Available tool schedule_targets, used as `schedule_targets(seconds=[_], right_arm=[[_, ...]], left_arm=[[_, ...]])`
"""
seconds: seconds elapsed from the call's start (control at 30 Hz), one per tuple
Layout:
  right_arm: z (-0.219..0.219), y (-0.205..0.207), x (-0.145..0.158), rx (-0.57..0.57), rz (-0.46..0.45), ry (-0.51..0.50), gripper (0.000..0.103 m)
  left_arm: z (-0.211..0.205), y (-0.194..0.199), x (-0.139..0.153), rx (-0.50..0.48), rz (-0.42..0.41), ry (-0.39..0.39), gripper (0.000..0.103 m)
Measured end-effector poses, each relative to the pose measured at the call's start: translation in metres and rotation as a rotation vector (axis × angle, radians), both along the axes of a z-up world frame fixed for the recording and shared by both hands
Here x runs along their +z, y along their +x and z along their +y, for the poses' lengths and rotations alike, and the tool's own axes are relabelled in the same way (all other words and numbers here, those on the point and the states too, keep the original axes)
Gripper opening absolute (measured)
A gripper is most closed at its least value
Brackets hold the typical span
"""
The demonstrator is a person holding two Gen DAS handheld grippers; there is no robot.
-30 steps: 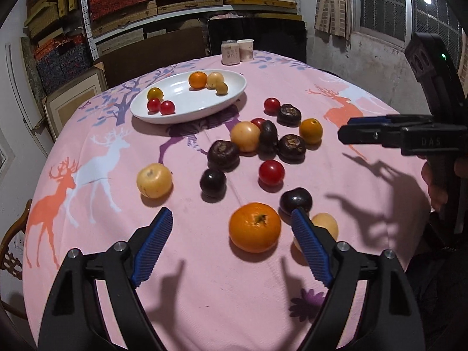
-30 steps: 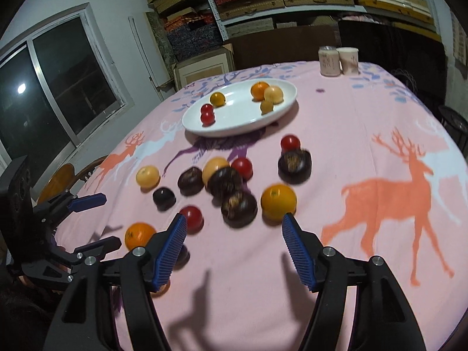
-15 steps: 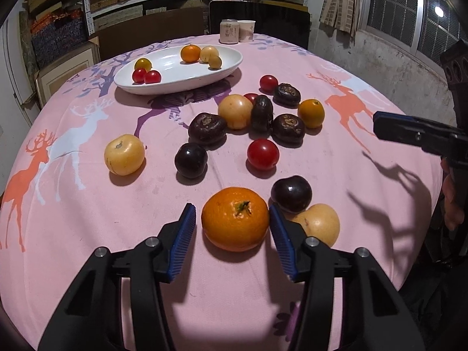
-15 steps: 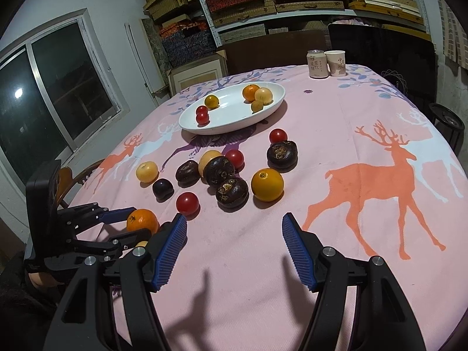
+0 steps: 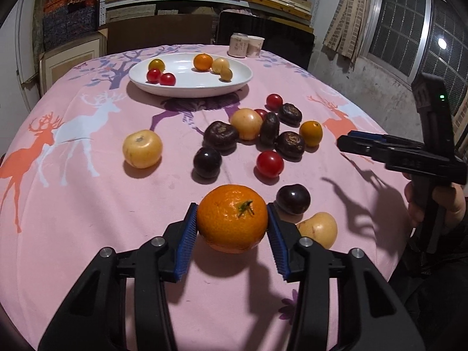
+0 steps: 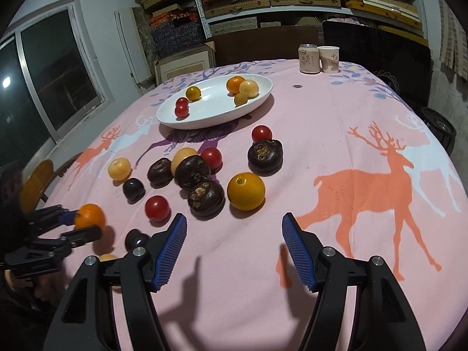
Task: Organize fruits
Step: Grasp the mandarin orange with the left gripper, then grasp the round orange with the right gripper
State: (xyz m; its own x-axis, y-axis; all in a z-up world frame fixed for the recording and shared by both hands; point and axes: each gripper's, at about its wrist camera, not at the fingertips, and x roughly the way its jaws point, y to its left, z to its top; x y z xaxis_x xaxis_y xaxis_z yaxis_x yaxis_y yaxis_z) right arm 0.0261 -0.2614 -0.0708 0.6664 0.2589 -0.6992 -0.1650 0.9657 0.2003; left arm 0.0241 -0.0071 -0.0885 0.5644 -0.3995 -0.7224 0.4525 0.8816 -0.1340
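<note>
My left gripper [image 5: 231,228] is shut on a large orange mandarin [image 5: 232,218] near the table's front edge; it also shows in the right wrist view [image 6: 89,216]. A white oval plate [image 5: 234,86] at the back holds several small fruits. Loose fruit lies mid-table: dark purple fruits [image 5: 220,136], red tomatoes [image 5: 269,163], a yellow apple [image 5: 142,148], a small orange [image 5: 310,133]. My right gripper [image 6: 234,248] is open and empty above the cloth, just short of the small orange [image 6: 246,191].
A dark plum [image 5: 293,199] and a yellow pear-like fruit [image 5: 318,229] lie just right of the held mandarin. A can [image 6: 309,58] and a paper cup [image 6: 329,59] stand at the far edge. The pink deer tablecloth [image 6: 365,117] covers the round table.
My left gripper moved forward and closed its fingers onto the mandarin. My right gripper drew nearer to the small orange and stayed open.
</note>
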Motion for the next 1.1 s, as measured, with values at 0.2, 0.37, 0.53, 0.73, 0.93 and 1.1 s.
schedule_targets(seconds=[0.2,0.37,0.53,0.73,0.93,1.1], right_arm=[[0.016,0.032,-0.012,0.026,0.038,-0.138,0.029],[0.018,0.044,-0.012,0.034,0.047,-0.152,0.034],[0.019,0.055,-0.014,0.032,0.059,-0.162,0.047],[0.013,0.065,-0.021,0.000,0.090,-0.112,0.042],[0.008,0.061,-0.018,-0.010,0.074,-0.082,0.037],[0.006,0.055,-0.014,-0.005,0.056,-0.062,0.037]], left_arm=[[0.003,0.002,-0.005,0.008,0.020,0.000,0.045],[0.005,0.003,-0.008,0.006,0.027,-0.005,0.045],[0.005,0.003,-0.010,0.005,0.033,-0.005,0.045],[0.006,0.001,-0.011,0.007,0.034,-0.004,0.045],[0.007,0.003,-0.011,0.014,0.037,-0.006,0.045],[0.008,0.004,-0.007,0.019,0.029,-0.011,0.045]])
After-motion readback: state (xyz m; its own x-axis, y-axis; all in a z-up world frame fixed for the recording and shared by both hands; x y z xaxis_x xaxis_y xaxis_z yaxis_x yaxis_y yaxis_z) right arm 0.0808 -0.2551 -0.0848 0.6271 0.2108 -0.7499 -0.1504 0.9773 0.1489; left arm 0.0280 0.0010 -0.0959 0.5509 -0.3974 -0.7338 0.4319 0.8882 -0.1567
